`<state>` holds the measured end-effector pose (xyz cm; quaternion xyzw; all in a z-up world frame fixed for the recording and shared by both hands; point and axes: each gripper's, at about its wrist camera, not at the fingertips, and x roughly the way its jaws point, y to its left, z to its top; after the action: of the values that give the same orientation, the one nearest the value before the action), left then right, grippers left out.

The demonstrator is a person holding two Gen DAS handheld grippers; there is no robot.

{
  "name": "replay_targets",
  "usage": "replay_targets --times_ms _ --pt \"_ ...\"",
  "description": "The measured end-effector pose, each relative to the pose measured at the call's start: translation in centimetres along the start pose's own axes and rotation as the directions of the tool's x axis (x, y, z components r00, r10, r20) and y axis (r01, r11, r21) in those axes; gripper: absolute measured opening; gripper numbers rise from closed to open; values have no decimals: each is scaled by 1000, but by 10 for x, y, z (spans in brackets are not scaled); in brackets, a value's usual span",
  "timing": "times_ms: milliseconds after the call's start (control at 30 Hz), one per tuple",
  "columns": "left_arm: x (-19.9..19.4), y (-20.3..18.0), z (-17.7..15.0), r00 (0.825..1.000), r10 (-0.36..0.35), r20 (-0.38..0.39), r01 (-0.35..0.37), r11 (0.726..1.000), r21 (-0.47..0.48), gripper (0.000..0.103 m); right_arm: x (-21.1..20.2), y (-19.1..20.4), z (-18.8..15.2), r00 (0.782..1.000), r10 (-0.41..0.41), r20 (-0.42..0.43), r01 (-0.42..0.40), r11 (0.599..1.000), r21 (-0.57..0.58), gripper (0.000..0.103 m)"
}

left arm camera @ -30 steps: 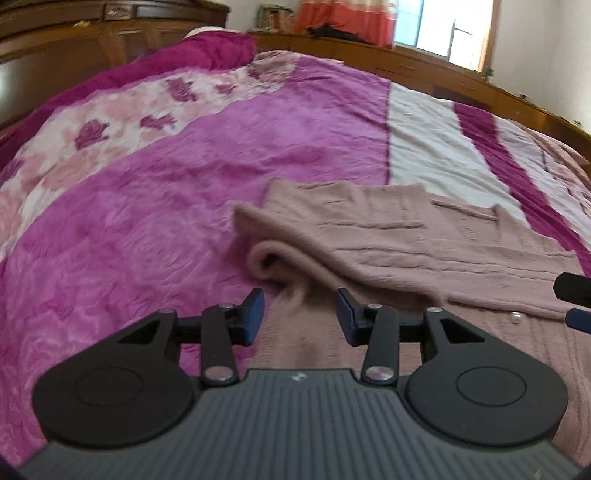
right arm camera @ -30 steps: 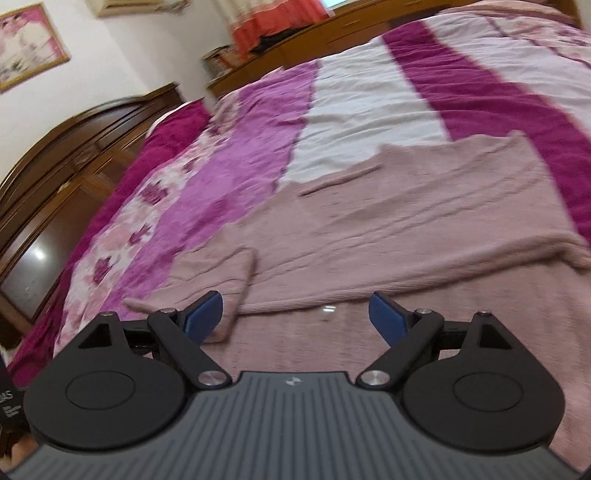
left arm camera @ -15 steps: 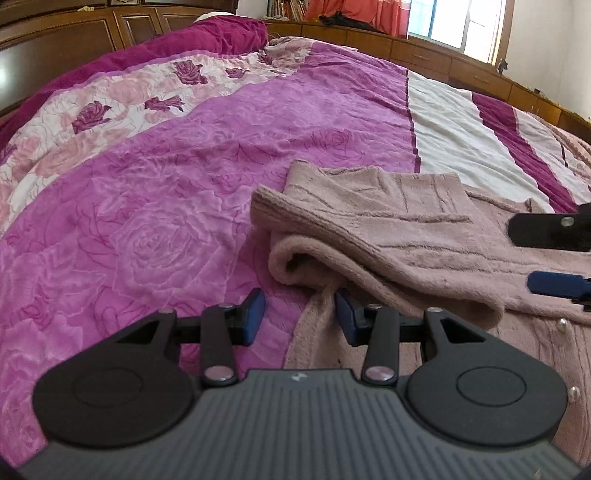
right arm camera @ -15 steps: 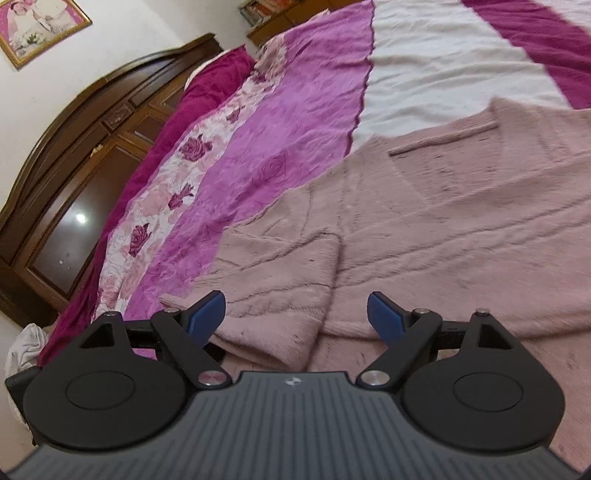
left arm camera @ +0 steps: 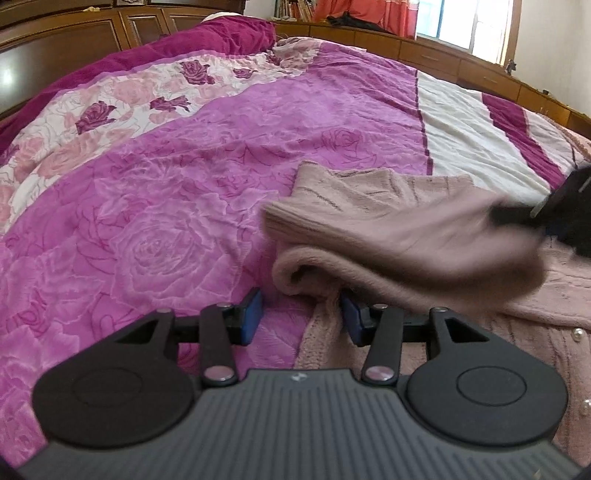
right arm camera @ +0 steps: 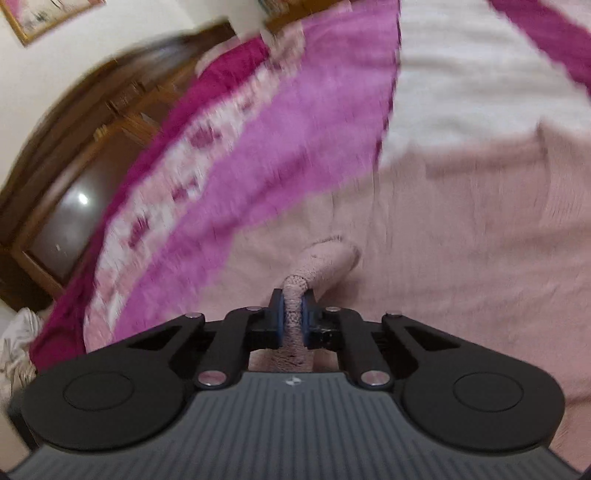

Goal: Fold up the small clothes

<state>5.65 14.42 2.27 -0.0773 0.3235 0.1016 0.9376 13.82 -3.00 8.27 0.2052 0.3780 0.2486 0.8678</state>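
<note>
Closest in, the left hand-held gripper [left arm camera: 301, 315] hangs low over the near edge of a dusty pink knitted cardigan [left arm camera: 388, 225] spread on the bed. Its jaws stand partly apart and are opening; the rolled edge of the folded sleeve sits just past the fingertips, and the right-hand blue pad lies against the knit without any pinch. Only this view shows the small pearl buttons [left arm camera: 577, 334] down the cardigan's front, at the lower right.

The right wrist view gives what the left cannot: the right hand-held gripper [right arm camera: 294, 319] is clamped tight on a bunched nub of the cardigan [right arm camera: 461, 240], the knit squeezed thin between the two blue pads and bulging out just beyond them. From the left camera that same gripper [left arm camera: 569, 218] is only a dark, smeared shape at the right edge, with the sleeve blurred next to it, and its jaws cannot be made out there.

Further out, the cardigan lies flat across the magenta bedspread [left arm camera: 166, 229], partly over its white stripe [left arm camera: 469, 133]. The rose pattern is crisp from the left wrist, streaked and soft from the right.

Beyond the bed, the left view shows a dark wooden headboard [left arm camera: 74, 40], an orange curtain [left arm camera: 365, 14] and a bright window [left arm camera: 469, 22]. The right view adds a framed picture [right arm camera: 40, 16] on the wall above the headboard [right arm camera: 74, 177].
</note>
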Motion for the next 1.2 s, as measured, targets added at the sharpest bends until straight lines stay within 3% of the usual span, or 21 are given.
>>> replay_targets --times_ms 133,233,500,600,733,800,867,967,1200 --pt "1 3 0 1000 4 -6 -4 1000 -15 49 -39 -7 17 994 -5 113 3 1000 20 9" --pt "1 2 -1 1000 7 -6 -7 1000 -8 50 -55 -20 19 988 -68 141 69 998 -5 9" --pt "2 -2 -2 1000 19 -7 -19 1000 21 50 -27 -71 -18 970 -242 14 242 970 -32 10" --pt "3 -3 -2 1000 20 -8 -19 999 31 50 -19 -78 -29 968 -252 22 252 967 -28 12" --pt "3 -4 -2 1000 23 -11 -23 999 39 51 -24 -62 -28 958 -284 32 286 956 -68 30" --pt "3 -4 -2 1000 24 -11 -24 999 42 51 -32 -46 -28 951 -300 76 307 945 -113 47" --pt "3 -4 -2 1000 24 -11 -24 999 41 51 -40 -30 -28 950 -288 121 305 939 -159 54" --pt "3 -4 -2 1000 26 -11 -25 999 43 51 -45 -8 -29 957 -248 147 277 933 -229 57" --pt "3 -4 -2 1000 24 -12 -23 999 41 51 -12 30 -40 987 -152 61 164 924 -345 57"
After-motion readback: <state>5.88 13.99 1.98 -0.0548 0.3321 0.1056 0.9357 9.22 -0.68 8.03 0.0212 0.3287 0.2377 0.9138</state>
